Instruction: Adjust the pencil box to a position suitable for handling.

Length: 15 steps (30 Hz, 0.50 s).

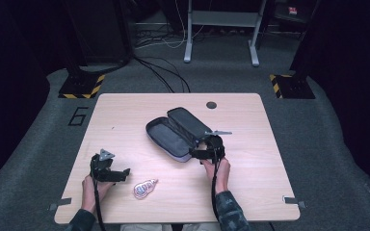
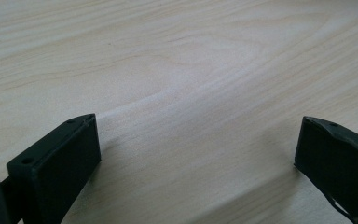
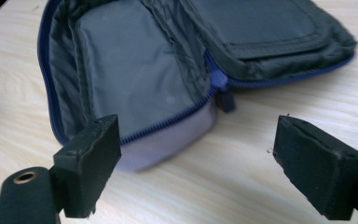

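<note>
Grey carpet with black cables surrounds a pale wooden counter (image 1: 250, 173), and I take the open pouch (image 1: 180, 132) on it as the landmark. This pouch is a dark pencil case with a blue zipper, and it lies a little behind the middle of the counter. It is unzipped and spread flat in two halves side by side. Its long axis runs diagonally, from the near right end by the right gripper to the far left, so the rounded end points away to the left in the high view. In the right gripper view the grey lining (image 3: 130, 70) of the left half is bare, and the right half shows a flat dark inner pocket (image 3: 261, 23); I see nothing lying inside either half.

At the near right end of the pouch is the right gripper (image 1: 204, 153). Its fingers (image 3: 91, 163) stand apart, and the pale corner of the pouch (image 3: 168, 144) with the zipper end lies just in front of the gap, not pressed by them.

Left of the pouch and nearer to the person, well apart from it, is the left gripper (image 1: 125, 174). Its fingers (image 2: 60, 158) are wide apart, with bare wood between them. A small pink and white object (image 1: 145, 188) lies on the counter nearer to the person than the pouch, just beside the left gripper. Behind the pouch, near the far edge, is a dark round hole (image 1: 211, 105). Nothing stands between the right gripper and the pouch.
</note>
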Each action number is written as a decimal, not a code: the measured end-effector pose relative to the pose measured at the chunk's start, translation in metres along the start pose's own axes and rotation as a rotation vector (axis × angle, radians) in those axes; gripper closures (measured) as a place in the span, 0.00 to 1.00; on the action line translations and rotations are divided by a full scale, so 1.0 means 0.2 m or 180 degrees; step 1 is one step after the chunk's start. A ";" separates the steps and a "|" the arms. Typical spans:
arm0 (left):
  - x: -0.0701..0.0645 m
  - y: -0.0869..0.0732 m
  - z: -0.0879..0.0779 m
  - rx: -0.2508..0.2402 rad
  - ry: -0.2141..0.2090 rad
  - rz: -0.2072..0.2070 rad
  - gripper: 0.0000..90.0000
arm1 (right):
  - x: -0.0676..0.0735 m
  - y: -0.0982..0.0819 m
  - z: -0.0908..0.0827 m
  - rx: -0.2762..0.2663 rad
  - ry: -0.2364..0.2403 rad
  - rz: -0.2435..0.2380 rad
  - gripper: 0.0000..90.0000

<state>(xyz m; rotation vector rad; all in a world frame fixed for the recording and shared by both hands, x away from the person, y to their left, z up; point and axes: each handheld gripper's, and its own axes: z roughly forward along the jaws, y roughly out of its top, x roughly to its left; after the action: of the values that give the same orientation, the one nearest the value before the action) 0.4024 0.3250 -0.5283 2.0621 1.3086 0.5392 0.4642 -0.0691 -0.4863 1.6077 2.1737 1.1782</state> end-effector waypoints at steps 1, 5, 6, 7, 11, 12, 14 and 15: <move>0.00 0.00 0.00 0.0000 0.0000 0.0000 0.00 | 0.00 0.00 0.00 0.0000 0.0000 0.0000 0.17; -0.01 -0.02 0.00 -0.0098 0.0025 -0.0037 0.00 | 0.03 0.03 0.04 0.0009 -0.0040 0.0048 0.20; -0.01 -0.02 0.00 -0.0102 0.0043 -0.0018 0.00 | 0.03 0.04 0.05 0.0004 -0.0048 0.0054 0.21; -0.01 -0.02 0.00 -0.0063 0.0025 -0.0012 0.00 | 0.04 0.04 0.06 -0.0002 -0.0048 0.0072 0.22; -0.01 -0.02 0.00 -0.0073 0.0028 -0.0023 0.00 | 0.06 0.05 0.11 0.0117 -0.0139 0.0113 0.33; -0.01 -0.02 0.00 -0.0073 0.0029 -0.0022 0.00 | 0.06 0.04 0.11 0.0139 -0.0153 0.0078 0.35; -0.01 -0.02 0.00 -0.0073 0.0028 -0.0022 0.00 | 0.07 0.04 0.12 0.0184 -0.0211 0.0120 0.40; -0.01 -0.02 0.00 -0.0073 0.0028 -0.0022 0.00 | 0.07 0.04 0.12 0.0184 -0.0211 0.0120 0.40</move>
<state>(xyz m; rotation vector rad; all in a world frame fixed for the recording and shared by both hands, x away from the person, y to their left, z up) 0.3989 0.3241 -0.5306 2.0379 1.3084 0.5584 0.4782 -0.0442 -0.4934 1.6930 2.1643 1.0654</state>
